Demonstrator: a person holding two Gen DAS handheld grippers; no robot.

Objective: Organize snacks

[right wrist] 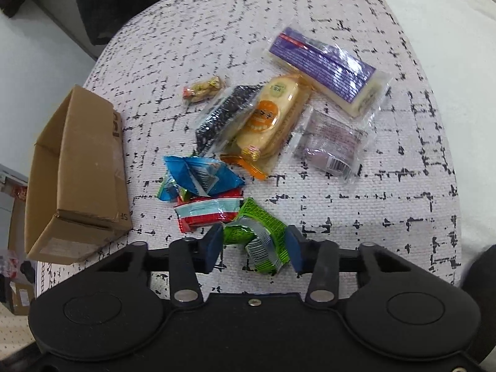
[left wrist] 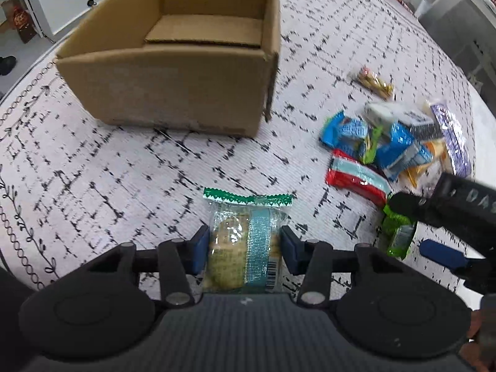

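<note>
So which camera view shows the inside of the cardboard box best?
The left wrist view. There the cardboard box stands ahead with its open top toward the camera, so its inner walls and bottom flaps show, and no snack is seen inside. The right wrist view shows the box only at the left edge, mostly its outer side.

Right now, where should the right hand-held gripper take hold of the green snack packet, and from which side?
Across the crumpled middle of the green snack packet, coming from above on the near side, away from the red packet touching its far-left edge. The right hand-held gripper already straddles it, jaws open.
</note>
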